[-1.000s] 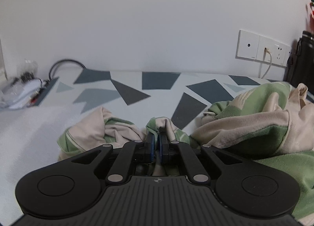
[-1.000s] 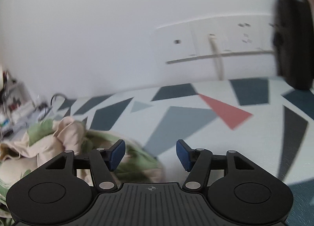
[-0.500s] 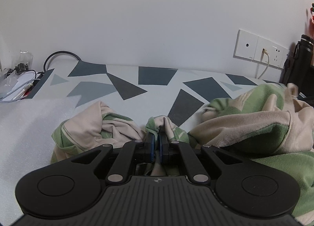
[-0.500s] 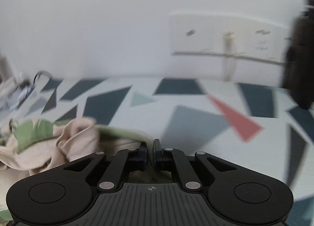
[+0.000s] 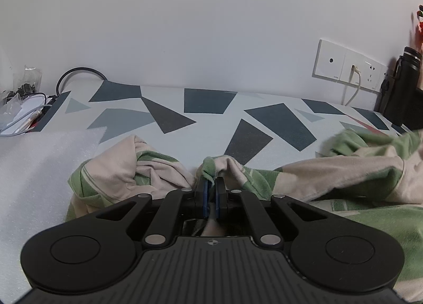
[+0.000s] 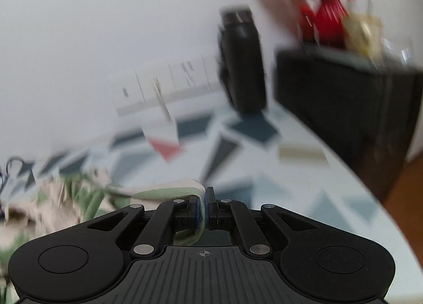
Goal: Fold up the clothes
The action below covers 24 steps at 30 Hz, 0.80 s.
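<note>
Left tool (image 5: pixel 210 193) clamped on a fold of the crumpled green-and-beige fabric garment (image 5: pixel 164 172), heaped on the geometric-patterned bench (image 5: pixel 264 124). Right tool (image 6: pixel 203 205) pinches its hem; garment trails left of it.

The garment (image 5: pixel 164 172) is soft fabric in beige and light green patches, crumpled and unfolded on the patterned surface. In the left wrist view one bunched mass lies to the left, a small raised fold at the centre is pinched between blue pads, and a larger rumpled stretch spreads to the right, its green lower part running to the frame edge. In the right wrist view (heavily blurred) the same cloth (image 6: pixel 169 190) shows a green and beige edge drawn taut and lifted, with the rest heaped low at the left.
</note>
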### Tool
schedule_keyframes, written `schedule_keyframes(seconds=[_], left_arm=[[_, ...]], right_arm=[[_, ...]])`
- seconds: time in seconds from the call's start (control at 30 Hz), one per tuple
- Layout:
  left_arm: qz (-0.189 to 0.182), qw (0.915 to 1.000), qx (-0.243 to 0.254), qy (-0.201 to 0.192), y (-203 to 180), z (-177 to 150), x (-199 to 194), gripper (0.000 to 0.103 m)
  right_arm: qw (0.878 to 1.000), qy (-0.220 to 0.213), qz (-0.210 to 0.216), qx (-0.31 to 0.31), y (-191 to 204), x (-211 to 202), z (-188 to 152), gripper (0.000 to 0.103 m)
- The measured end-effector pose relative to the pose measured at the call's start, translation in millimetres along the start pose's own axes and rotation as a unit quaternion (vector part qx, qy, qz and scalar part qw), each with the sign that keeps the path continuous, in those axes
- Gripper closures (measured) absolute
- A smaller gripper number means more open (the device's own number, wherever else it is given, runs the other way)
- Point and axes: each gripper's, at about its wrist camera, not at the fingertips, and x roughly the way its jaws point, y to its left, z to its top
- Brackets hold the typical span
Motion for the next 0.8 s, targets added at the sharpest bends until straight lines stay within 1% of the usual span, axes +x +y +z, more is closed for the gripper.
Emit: schedule_keyframes(seconds=[0.07,0.13,0.17,0.23,0.27,0.37,0.5,0.57,0.67,0.7,0.73,0.77,0.8], left_arm=[[0.002,1.0,0.005,0.0,-1.9,-0.1,-0.2,0.098],[0.006,0.9999,0.011,0.001,-4.1,-0.1,0.0,0.098],[0.007,0.9999,0.014,0.001,-5.0,-0.1,0.1,0.098],[0.012,0.9997,0.02,0.001,-6.9,0.0,0.1,0.098],[0.013,0.9996,0.023,0.001,-7.7,0.0,0.2,0.098],[0.013,0.9996,0.023,0.001,-7.6,-0.1,0.1,0.098],[0.008,0.9999,0.012,0.002,-3.4,-0.1,0.0,0.096],[0.008,0.9999,0.011,0.002,-3.1,-0.2,-0.1,0.096],[0.014,0.9997,0.018,0.002,-5.8,0.1,0.4,0.096],[0.016,0.9997,0.021,0.002,-6.6,0.1,0.4,0.096],[0.018,0.9996,0.023,0.002,-7.4,0.2,0.4,0.096],[0.02,0.9995,0.024,0.002,-7.9,0.1,0.4,0.096],[0.021,0.9995,0.025,0.002,-8.0,0.1,0.2,0.095]], right_arm=[[0.999,0.035,-0.003,-0.011,-5.1,-0.7,-17.7,0.097],[0.998,0.044,-0.009,-0.032,-2.0,-1.0,-21.8,0.086],[0.998,0.048,-0.012,-0.043,-0.3,-1.2,-23.8,0.083],[0.997,0.028,-0.015,-0.067,15.6,-2.9,-16.6,0.074],[0.997,0.021,-0.01,-0.072,21.6,-1.4,-11.4,0.073],[0.995,0.021,0.026,-0.092,46.0,15.2,5.9,0.07],[0.985,0.057,0.052,-0.153,89.8,53.0,10.2,0.064],[0.982,0.068,0.05,-0.169,104.9,72.1,8.6,0.064],[0.983,0.079,0.04,-0.163,112.3,98.0,8.1,0.065],[0.983,0.087,0.042,-0.156,111.8,106.5,7.2,0.067],[0.983,0.095,0.046,-0.151,109.9,114.2,6.0,0.072],[0.984,0.091,0.055,-0.142,106.2,116.9,4.9,0.073],[0.985,0.088,0.058,-0.134,102.3,118.2,4.9,0.082]])
